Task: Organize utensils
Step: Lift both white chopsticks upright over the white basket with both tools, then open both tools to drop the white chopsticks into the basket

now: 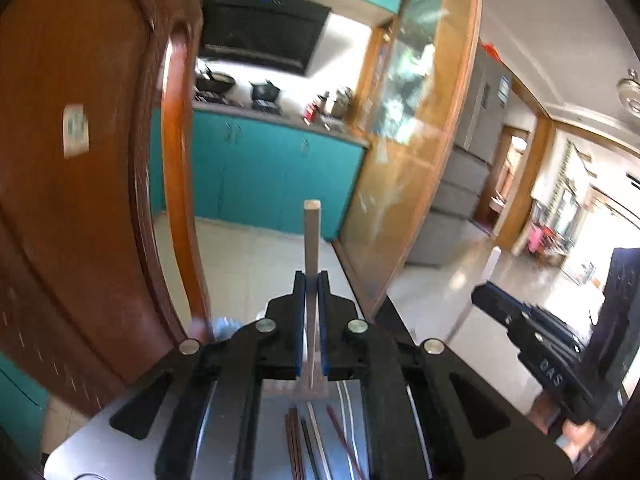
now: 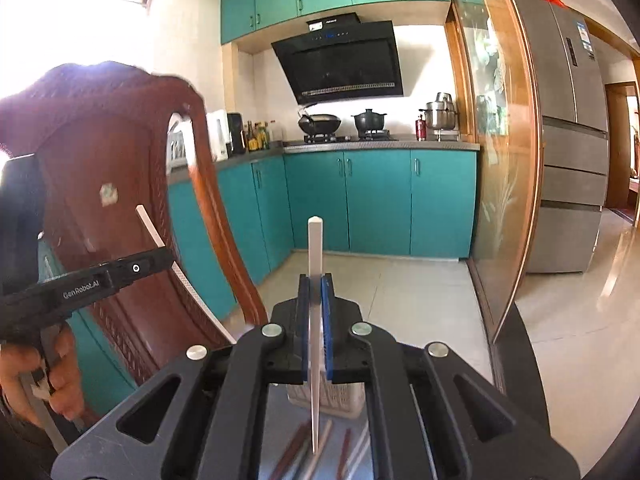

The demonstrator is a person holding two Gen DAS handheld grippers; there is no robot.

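My left gripper [image 1: 311,280] is shut on a pale chopstick [image 1: 311,232] that points up and forward. My right gripper [image 2: 315,282] is shut on a white chopstick [image 2: 314,248], also held upright. Below both, several loose chopsticks, red, dark and white [image 1: 312,440], lie on a shiny metal table [image 1: 100,440]. They show in the right wrist view too [image 2: 304,452]. A white slotted utensil basket [image 2: 340,398] stands on the table just under my right gripper. The right gripper shows in the left wrist view [image 1: 492,300], the left one in the right wrist view [image 2: 164,256].
A brown wooden chair back [image 1: 80,200] rises close on the left, also in the right wrist view [image 2: 132,200]. Behind are teal kitchen cabinets [image 2: 376,200], a stove with pots [image 2: 344,124], a glass sliding door [image 2: 500,160] and a grey fridge [image 2: 568,140].
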